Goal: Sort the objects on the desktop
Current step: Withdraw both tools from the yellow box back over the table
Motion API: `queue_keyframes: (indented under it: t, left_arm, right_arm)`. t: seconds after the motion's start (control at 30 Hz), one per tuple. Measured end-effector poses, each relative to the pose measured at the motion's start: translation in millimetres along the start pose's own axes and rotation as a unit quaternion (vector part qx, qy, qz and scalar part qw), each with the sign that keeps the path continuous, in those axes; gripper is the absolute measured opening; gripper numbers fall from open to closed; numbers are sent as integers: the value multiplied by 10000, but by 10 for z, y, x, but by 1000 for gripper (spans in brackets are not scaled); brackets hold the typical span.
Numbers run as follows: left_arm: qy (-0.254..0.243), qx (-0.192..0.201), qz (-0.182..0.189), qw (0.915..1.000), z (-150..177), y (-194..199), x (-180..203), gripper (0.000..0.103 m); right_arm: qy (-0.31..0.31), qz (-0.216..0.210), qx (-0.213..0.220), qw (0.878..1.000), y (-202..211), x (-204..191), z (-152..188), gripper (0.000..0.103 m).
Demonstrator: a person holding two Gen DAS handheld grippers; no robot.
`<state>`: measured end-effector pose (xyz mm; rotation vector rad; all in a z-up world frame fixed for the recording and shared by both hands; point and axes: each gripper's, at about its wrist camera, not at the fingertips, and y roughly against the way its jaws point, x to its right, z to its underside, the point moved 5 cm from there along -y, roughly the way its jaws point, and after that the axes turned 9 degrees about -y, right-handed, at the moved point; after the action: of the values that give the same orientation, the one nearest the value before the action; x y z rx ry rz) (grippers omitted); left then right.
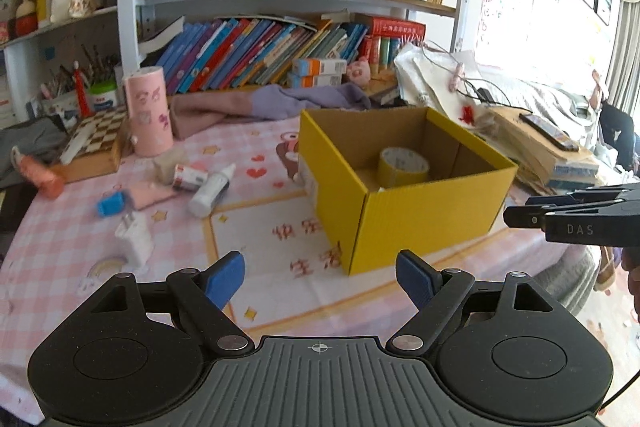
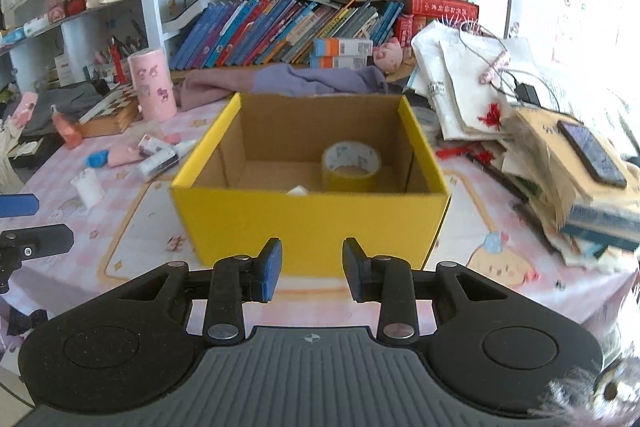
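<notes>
Left hand-held gripper (image 1: pixel 320 277) wide open, right hand-held gripper (image 2: pixel 312 269) half-spread, both empty.

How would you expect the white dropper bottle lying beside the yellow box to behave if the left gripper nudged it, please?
Lying on its side, the white dropper bottle would probably roll. It looks small and plastic, so likely light and skittish. Its smooth round body may slip between the left gripper pads.

The yellow box (image 2: pixel 310 219) stands open on the table (image 2: pixel 472 227), just beyond the right gripper (image 2: pixel 312 269), whose blue-padded fingers (image 2: pixel 270 267) are apart with nothing between them. Inside the box, toward its right side, lies a roll of tape (image 2: pixel 351 167), with a small white thing (image 2: pixel 298 191) against the near wall. Left of the box lie small bottles (image 2: pixel 158 161), a blue piece (image 2: pixel 97 159) and a white charger (image 2: pixel 88 187). The left gripper's tip (image 2: pixel 18 223) shows at the far left of the box.
</notes>
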<state>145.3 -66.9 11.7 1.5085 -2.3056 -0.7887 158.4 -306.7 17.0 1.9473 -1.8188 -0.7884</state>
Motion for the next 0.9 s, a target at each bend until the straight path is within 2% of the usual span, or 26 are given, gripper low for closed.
queue_keyframes:
  t: [0.27, 0.53, 0.9]
  left_arm:
    - [9, -196, -2, 9998, 323, 167, -107, 86]
    - [151, -253, -349, 9990, 616, 329, -287, 87]
    - [428, -364, -606, 9966, 830, 450, -540, 87]
  right_arm:
    - [-252, 138, -92, 9995, 136, -275, 366, 38]
    - [-514, 273, -127, 9982, 203, -539, 685, 42]
    - [-537, -6, -467, 9975, 111, -956, 979, 44]
